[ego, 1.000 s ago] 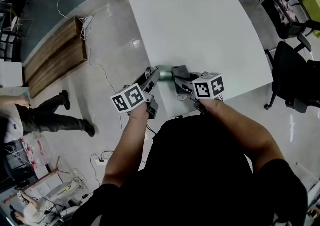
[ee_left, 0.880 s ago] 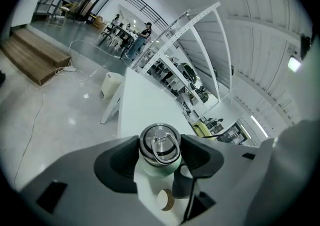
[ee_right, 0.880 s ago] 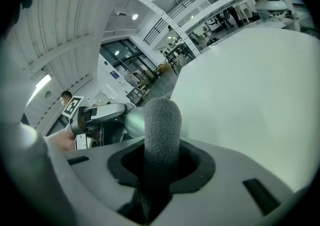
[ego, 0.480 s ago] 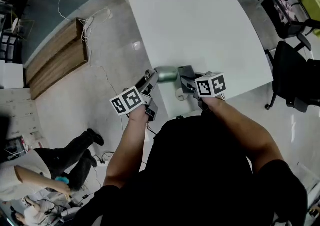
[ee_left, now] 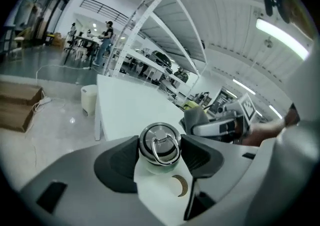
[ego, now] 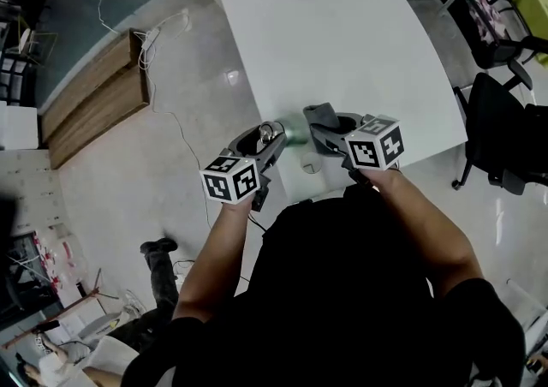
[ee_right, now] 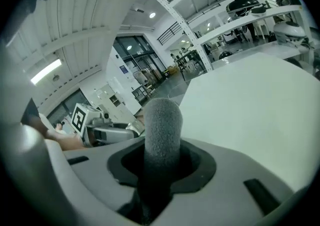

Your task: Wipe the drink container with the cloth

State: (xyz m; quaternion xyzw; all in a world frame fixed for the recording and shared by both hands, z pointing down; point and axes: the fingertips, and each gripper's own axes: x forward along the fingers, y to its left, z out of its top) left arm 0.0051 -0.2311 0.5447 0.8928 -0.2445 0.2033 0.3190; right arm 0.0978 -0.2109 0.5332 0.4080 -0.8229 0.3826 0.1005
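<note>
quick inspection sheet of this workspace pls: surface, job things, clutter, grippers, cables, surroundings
surface: white table, mostly bare
job's things: green drink container held over the table's near edge; grey cloth close beside it, contact unclear
clutter: one small round thing at the near edge, unidentifiable
grippers: left gripper shut on the drink container; right gripper shut on the cloth
cables: white cable on the floor left of the table
surroundings: wooden platform, black chairs, a person at lower left

The white table (on glossy grey floor) carries one small brown ring near its edge.
</note>
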